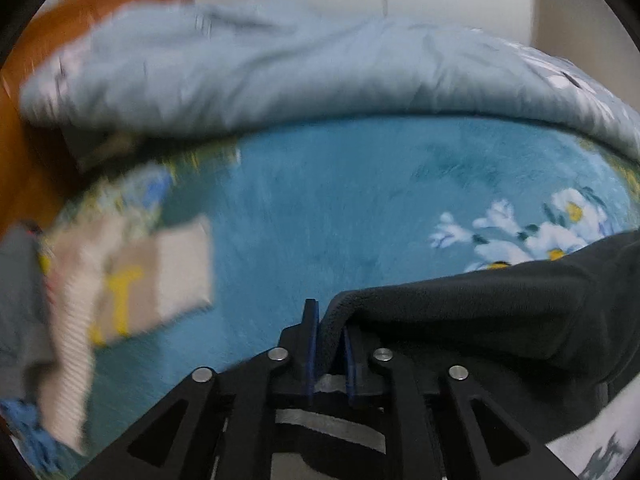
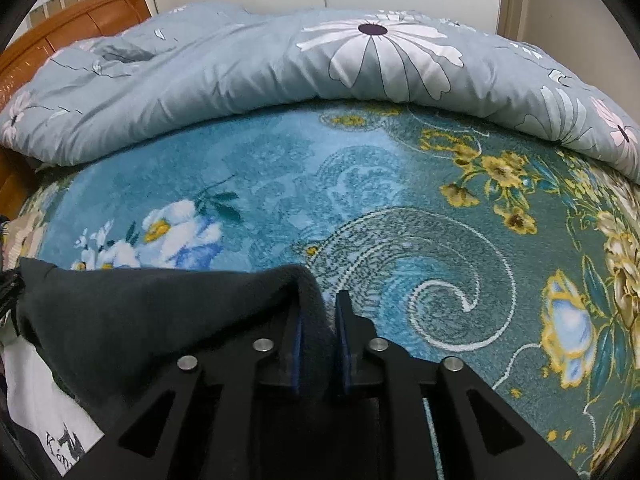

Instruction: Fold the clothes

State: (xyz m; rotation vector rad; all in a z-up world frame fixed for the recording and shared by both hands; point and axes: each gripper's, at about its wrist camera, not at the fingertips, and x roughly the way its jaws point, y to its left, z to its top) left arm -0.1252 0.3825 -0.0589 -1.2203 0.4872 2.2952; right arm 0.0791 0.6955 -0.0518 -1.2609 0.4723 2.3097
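A dark grey fleece garment (image 1: pixel 500 304) is held above the teal floral blanket (image 1: pixel 320 208) on the bed. My left gripper (image 1: pixel 330 328) is shut on its left corner, with the cloth running off to the right. My right gripper (image 2: pixel 320 320) is shut on the other corner of the garment (image 2: pixel 160 320), with the cloth running off to the left. A folded beige garment with yellow print (image 1: pixel 152 280) lies blurred at the left of the left wrist view. A white garment with black print (image 2: pixel 52 420) lies under the dark cloth at lower left.
A light blue quilt with large daisies (image 2: pixel 320 64) is bunched along the far side of the bed. An orange wooden headboard (image 2: pixel 80 12) stands at the back left. White wall panels rise behind. The blanket (image 2: pixel 400 208) spreads ahead of both grippers.
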